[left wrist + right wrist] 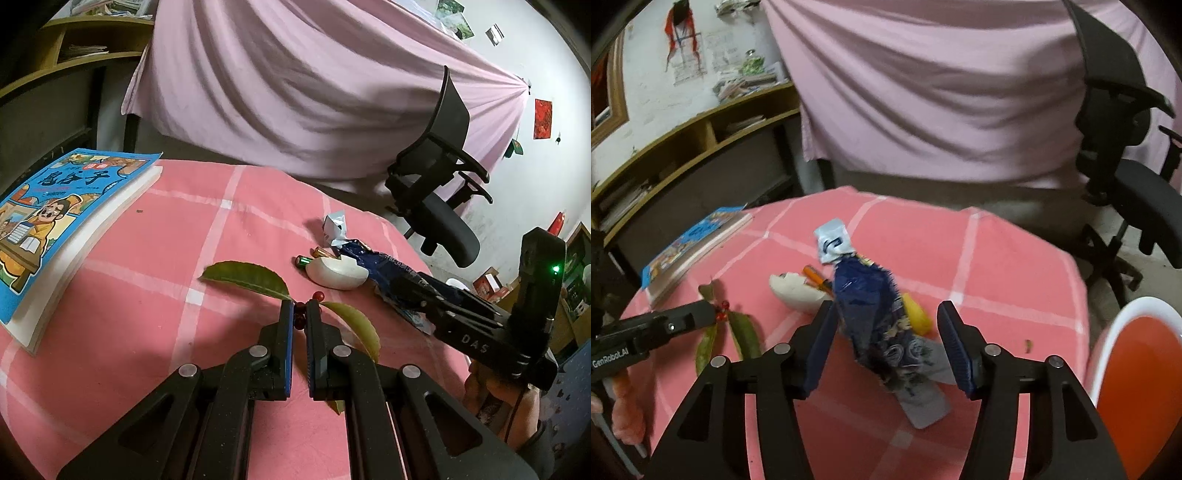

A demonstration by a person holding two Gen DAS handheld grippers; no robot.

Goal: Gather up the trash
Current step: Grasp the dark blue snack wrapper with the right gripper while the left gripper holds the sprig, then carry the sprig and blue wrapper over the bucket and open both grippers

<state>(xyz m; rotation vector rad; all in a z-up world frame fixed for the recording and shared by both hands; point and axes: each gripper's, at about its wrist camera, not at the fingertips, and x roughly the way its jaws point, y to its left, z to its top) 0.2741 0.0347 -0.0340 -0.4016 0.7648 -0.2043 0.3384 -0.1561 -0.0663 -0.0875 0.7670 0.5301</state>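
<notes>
A blue comic book [55, 221] lies on the pink checked tabletop [229, 229]; a black office chair [439, 177] stands beyond, near a pink curtain [295, 81].

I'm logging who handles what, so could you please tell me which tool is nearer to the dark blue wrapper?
Right. The right tool straddles the dark blue wrapper, jaws open on either side. The left tool is off to the wrapper's left, shut on the leafy berry sprig.
</notes>
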